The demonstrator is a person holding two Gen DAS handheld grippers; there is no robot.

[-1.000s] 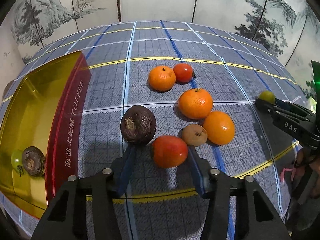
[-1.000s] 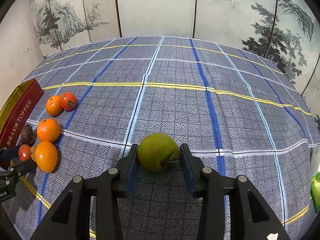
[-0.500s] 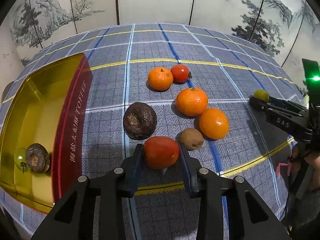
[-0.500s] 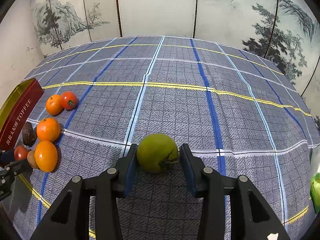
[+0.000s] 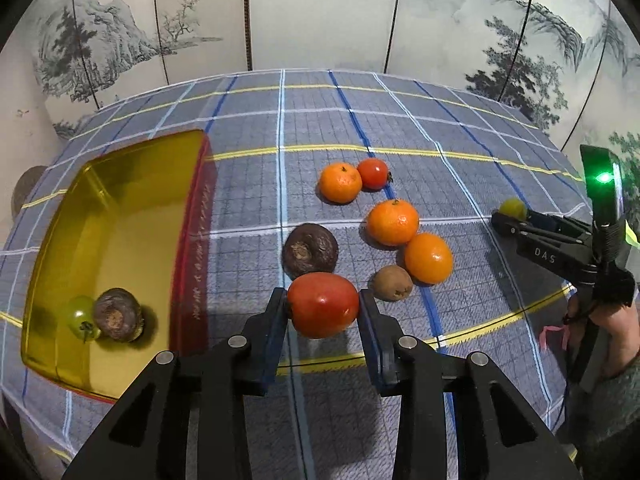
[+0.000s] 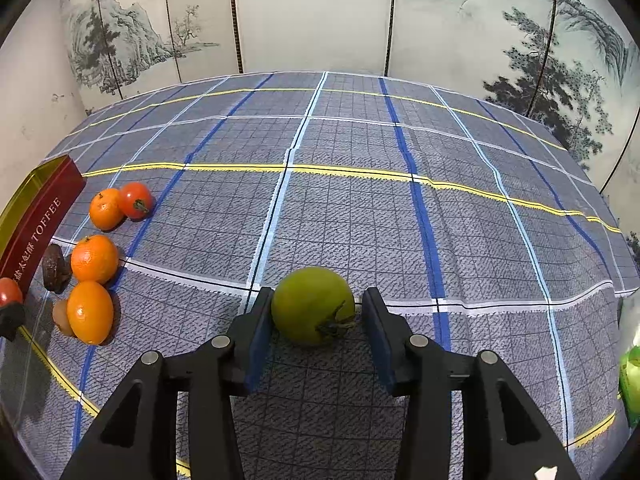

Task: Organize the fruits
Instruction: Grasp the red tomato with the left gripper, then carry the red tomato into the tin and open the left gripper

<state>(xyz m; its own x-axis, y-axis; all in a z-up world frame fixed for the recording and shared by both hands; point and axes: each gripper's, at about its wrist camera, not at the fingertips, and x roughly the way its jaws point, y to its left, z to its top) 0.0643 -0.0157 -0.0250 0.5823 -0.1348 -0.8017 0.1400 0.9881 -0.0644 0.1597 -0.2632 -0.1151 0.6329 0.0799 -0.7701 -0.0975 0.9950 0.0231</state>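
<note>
My left gripper [image 5: 323, 308] is shut on a red tomato [image 5: 322, 305] and holds it above the checked cloth. To its left stands a gold tin tray [image 5: 120, 216] with a red side, holding a small green tomato [image 5: 81, 317] and a dark wrinkled fruit [image 5: 117, 314]. On the cloth lie another dark fruit [image 5: 309, 249], three oranges [image 5: 393, 222], a small red tomato [image 5: 373, 173] and a brown fruit [image 5: 392, 282]. My right gripper [image 6: 316, 320] is shut on a green tomato [image 6: 313, 305]; it also shows at the right of the left wrist view [image 5: 514, 216].
The table is covered by a grey-blue checked cloth [image 6: 360, 208] with a painted folding screen [image 6: 312, 12] behind it. The tray's red side [image 6: 36, 224] and the loose fruit sit at the left of the right wrist view. A green object [image 6: 632, 376] shows at the far right edge.
My left gripper has closed on the red tomato and lifted it off the cloth, pulling back a little. The right gripper still holds the green tomato and has barely moved.
</note>
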